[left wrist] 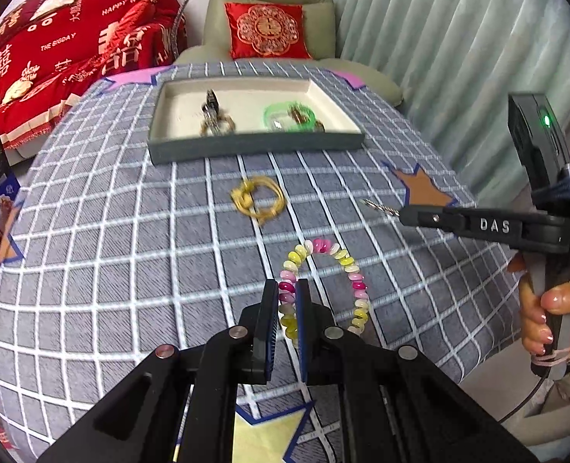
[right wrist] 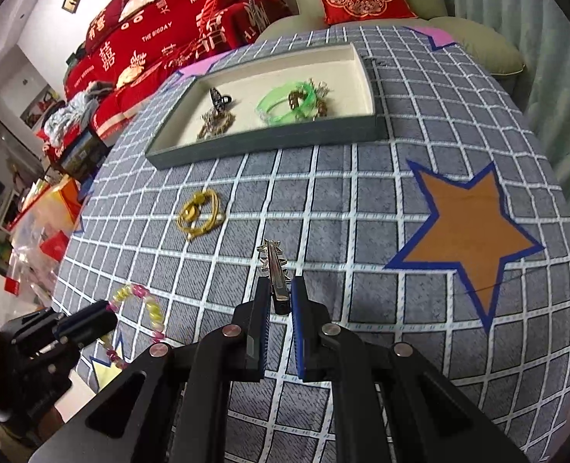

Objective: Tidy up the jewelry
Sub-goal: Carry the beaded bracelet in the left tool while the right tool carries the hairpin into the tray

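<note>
The left tool (left wrist: 287,289) is clenched on a bracelet (left wrist: 325,281) of smooth, glossy beads in pink, yellow and white, which hangs as a loop over the worktop (left wrist: 111,262). The right tool (right wrist: 279,289) grips a thin metal hair clip (right wrist: 275,266) with a small sparkling ornament at its tip. The worktop has a grey woven cloth with white grid lines and star patches. Farther on lies a coil of gold cord (left wrist: 258,197). Beyond it stands a shallow rectangular tray (left wrist: 254,142) with a cream inside, holding a translucent green bangle (left wrist: 289,115) and dark metal pieces. Only the left view shows the hand (left wrist: 555,308) on the right tool's handle.
</note>
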{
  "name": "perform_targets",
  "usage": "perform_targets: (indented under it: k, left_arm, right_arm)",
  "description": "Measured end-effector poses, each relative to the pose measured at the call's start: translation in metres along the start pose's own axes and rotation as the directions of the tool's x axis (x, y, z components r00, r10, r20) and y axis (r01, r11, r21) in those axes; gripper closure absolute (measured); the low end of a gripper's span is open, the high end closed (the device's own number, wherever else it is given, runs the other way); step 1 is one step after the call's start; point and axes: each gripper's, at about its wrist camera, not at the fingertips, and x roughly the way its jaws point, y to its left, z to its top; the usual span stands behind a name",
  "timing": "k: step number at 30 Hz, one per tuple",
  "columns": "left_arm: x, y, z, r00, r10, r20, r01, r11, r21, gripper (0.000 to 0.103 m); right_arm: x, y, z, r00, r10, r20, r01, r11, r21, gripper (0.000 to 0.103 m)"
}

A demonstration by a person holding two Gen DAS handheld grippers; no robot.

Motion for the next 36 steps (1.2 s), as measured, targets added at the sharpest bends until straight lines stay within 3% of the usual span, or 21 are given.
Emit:
perform_targets:
  k: [17, 28, 36]
  left_arm:
    - [-0.016, 0.038, 0.11, 0.986, 0.066, 0.154, -0.066, 0.998, -0.001, 0.086]
    - [0.049, 0.075, 0.175, 0.983, 0.122, 0.136, -0.117, 0.992, -0.048, 0.086]
    - [0.113, 0.1, 0.193, 0.98, 0.181, 0.079, -0.176, 0.982, -0.074, 0.086]
  right_arm:
    - [-0.019, -0.004, 0.091, 0.994, -0.005, 0.113, 0.004, 1.0, 0.012, 0.092]
    - [0.015, -0.015, 0.17, 0.99, -0.028, 0.142, 0.022, 0.999, 0.039, 0.092]
    - [0.063, -0.028, 0.204, 0.99, -0.038, 0.135, 0.03, 0.998, 0.062, 0.092]
